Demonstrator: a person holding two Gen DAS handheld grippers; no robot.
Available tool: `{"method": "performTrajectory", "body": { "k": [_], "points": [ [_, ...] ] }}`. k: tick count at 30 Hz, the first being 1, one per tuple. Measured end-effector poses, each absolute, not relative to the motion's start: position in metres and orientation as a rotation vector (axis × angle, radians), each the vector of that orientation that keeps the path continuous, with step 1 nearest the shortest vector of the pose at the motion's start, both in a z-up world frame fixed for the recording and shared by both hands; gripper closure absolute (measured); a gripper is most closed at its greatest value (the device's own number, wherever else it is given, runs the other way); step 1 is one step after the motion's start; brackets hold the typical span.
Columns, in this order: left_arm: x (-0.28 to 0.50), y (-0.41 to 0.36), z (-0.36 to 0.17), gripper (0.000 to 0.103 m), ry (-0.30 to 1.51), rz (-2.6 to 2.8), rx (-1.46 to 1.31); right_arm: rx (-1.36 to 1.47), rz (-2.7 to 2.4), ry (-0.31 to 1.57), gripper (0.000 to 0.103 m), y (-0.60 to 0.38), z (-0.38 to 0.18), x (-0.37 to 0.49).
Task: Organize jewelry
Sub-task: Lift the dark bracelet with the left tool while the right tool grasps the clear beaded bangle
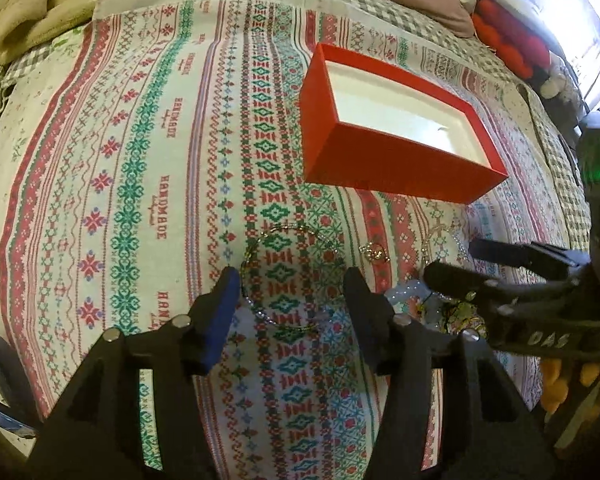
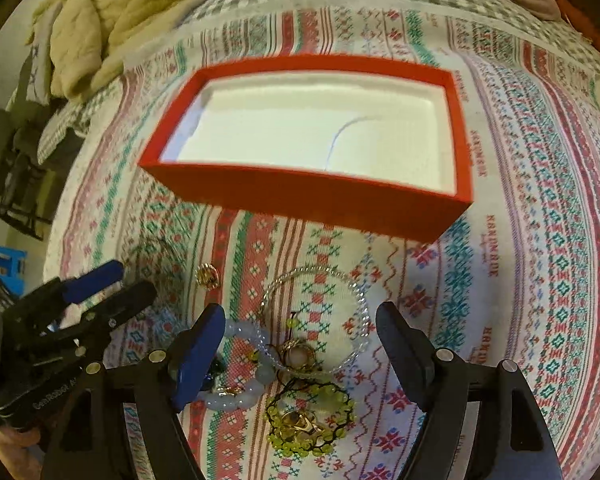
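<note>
Jewelry lies heaped on the patterned cloth between the spread, empty fingers of the right gripper: green bead bracelet nearest, pale bead bracelet leftward, clear bangle just beyond. The left gripper (also open, empty) frames a thin bangle. Farther ahead sits the open red box. Rings in the tangle are hard to separate.
</note>
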State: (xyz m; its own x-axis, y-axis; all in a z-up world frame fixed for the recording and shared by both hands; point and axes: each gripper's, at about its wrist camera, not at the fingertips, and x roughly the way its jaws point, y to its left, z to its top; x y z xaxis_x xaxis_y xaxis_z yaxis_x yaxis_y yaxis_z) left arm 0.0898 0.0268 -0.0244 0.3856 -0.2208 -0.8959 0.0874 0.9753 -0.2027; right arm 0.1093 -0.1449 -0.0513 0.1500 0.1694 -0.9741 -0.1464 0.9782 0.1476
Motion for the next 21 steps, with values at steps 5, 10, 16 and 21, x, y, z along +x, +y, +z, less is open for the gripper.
{"method": "performTrajectory", "body": {
  "k": [5,10,16,21],
  "points": [
    [0.089,0.022,-0.024,0.039,1.154,-0.202,-0.118,-0.026,0.182,1.397,0.031,-0.133,-0.061,0.111],
    [0.091,0.015,-0.024,0.038,1.16,-0.207,-0.098,-0.049,0.185,1.394,0.044,-0.125,-0.06,0.112],
    [0.092,0.008,-0.028,0.035,1.174,-0.202,-0.071,-0.015,0.187,1.395,0.045,-0.139,-0.053,0.11],
    [0.091,-0.003,-0.031,0.035,1.191,-0.186,-0.001,0.007,0.185,1.391,0.045,-0.149,-0.048,0.109]
  ]
}}
